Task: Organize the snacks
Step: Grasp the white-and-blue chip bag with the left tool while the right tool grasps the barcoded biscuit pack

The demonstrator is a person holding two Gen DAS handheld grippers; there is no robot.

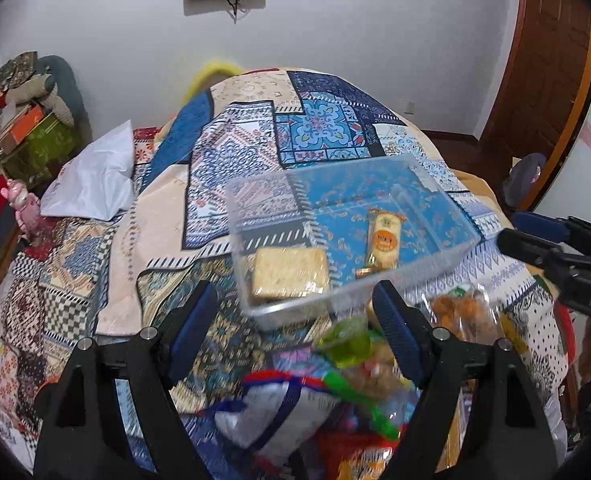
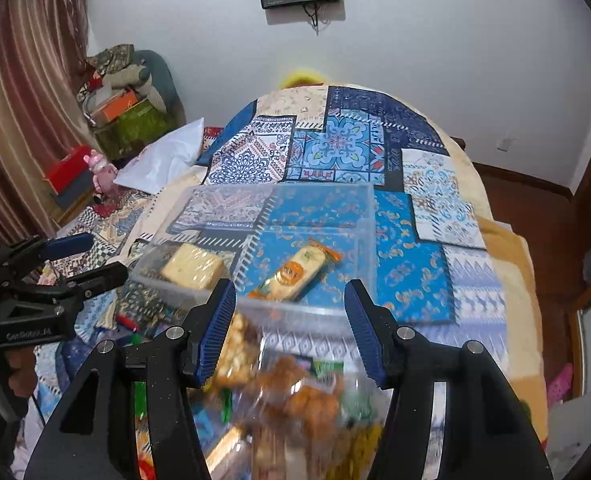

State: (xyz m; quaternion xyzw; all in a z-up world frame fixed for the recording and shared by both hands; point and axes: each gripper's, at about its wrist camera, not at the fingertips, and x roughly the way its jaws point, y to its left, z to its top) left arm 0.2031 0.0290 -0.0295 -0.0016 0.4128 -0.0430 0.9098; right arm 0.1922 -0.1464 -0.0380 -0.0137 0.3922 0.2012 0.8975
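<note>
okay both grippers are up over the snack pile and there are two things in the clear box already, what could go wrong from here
1. The loose snack pile sits tight against the clear box; a grab there may catch two packets or nudge the box.
2. The box rests on a soft patterned quilt, so a push on its rim could tilt it.
3. The left gripper and right gripper, both open and empty, hover close together and could collide.

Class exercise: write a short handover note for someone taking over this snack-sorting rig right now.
Left gripper: jaws open, empty.
Right gripper: jaws open, empty.
Clear bin sits on the patterned bedspread.
Done: square cracker pack and orange-wrapped bar are inside the bin.
Left: the pile of loose snacks in front of the bin still needs sorting.
</note>
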